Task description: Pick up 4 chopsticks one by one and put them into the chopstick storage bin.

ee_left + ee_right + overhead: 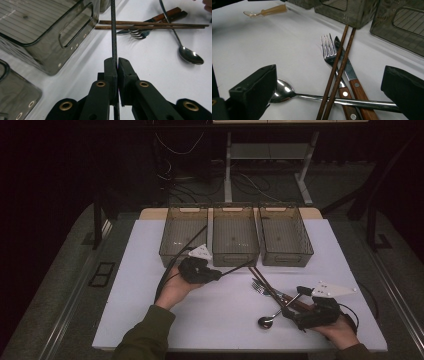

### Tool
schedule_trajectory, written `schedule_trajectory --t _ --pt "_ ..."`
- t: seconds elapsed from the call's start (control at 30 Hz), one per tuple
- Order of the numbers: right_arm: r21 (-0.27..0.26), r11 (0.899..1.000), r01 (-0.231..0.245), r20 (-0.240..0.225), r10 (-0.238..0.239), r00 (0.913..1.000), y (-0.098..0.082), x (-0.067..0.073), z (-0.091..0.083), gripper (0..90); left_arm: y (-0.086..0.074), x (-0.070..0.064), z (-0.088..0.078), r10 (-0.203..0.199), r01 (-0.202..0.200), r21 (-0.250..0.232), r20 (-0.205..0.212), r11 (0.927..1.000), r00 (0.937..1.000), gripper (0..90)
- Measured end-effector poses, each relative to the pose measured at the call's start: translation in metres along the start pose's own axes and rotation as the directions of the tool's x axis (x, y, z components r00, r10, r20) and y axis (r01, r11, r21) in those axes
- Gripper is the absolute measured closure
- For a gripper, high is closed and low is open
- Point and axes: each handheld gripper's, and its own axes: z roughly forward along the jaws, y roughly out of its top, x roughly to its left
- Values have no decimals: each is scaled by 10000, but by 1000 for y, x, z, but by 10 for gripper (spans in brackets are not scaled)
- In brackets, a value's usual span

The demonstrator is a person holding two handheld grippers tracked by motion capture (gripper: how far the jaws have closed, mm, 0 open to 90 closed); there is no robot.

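High view shows 3 smoky clear bins in a row at the far edge of the bench, and a cutlery pile near the right front corner. Left tool, mid-bench just before the bins, is clenched on a thin dark rod; whether that rod is a chopstick or the trailing cable cannot be told. Right tool stands released, its jaws wide apart and straddling the pile without contact. Right gripper view: 2 wooden chopsticks lie crossed over a fork and a wood-handled knife, with a spoon lying across beneath them, its bowl just beside the left jaw. A pale small spoon lies well apart. Judgement: sorting of cutlery into the bins is at the picking stage, with most items not yet binned. Next move calls for the right tool to lower and close on 1 item only, the chopsticks being uppermost.
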Motion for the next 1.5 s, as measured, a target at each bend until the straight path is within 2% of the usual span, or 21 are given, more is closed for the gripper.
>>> schedule_trajectory --t 0.4,0.77,1.17,1.5 --pt "-13 10000 -6 0 6 10000 0 0 0 9 3 0 -13 -37 34 -81 -359 10000 9993 857" --pt "-32 10000 -39 20 39 10000 0 0 1 8 0 10 -34 -349 312 -417 -906 9986 9953 857" --pt "-27 10000 -47 12 47 10000 0 -1 1 8 -9 24 -58 -769 660 -693 -1680 9954 9828 857" --pt "-35 10000 -51 15 51 10000 0 -1 1 8 -15 33 -70 -1050 906 -718 -2327 9933 9669 857"
